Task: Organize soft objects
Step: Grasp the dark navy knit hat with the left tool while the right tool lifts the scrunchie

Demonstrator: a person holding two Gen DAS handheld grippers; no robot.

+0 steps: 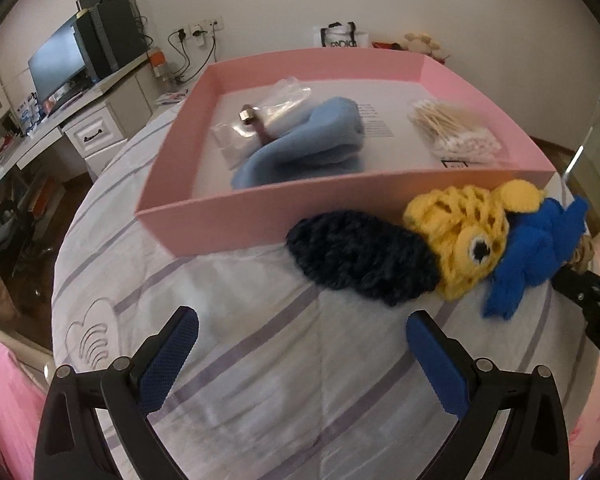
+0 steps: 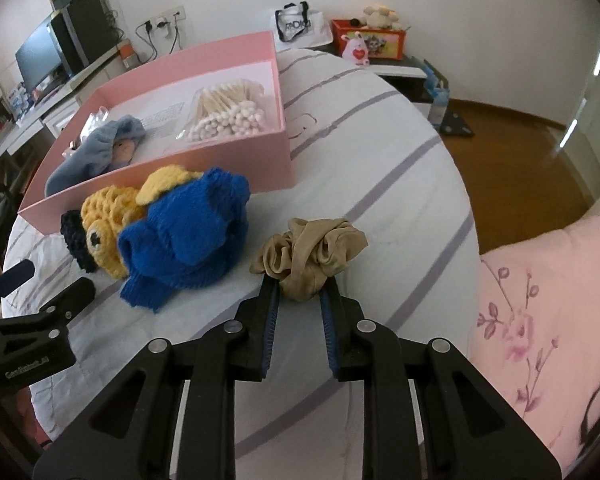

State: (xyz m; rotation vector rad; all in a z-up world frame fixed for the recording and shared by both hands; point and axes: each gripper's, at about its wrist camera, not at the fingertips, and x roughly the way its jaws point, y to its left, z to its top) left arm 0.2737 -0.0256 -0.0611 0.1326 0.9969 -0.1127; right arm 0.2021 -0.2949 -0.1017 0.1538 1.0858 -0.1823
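A pink box (image 1: 220, 216) (image 2: 236, 168) stands on the striped bed. It holds a light blue cloth (image 1: 312, 144) (image 2: 100, 148), a clear bag (image 1: 268, 116) and a bag of cotton swabs (image 1: 456, 128) (image 2: 228, 112). A crocheted doll, yellow, blue and black (image 1: 460, 248) (image 2: 172, 232), lies against the box's near wall. My left gripper (image 1: 300, 336) is open and empty just in front of the doll. My right gripper (image 2: 298, 288) is shut on a beige scrunchie (image 2: 312, 252) that rests on the bed to the doll's right.
A desk with a monitor (image 1: 60, 60) and speakers stands to the left of the bed. A nightstand with a red box and plush toys (image 2: 372, 44) is behind the bed. A pink floral quilt (image 2: 540, 320) lies at right. Wooden floor (image 2: 520, 152) is beyond the bed's edge.
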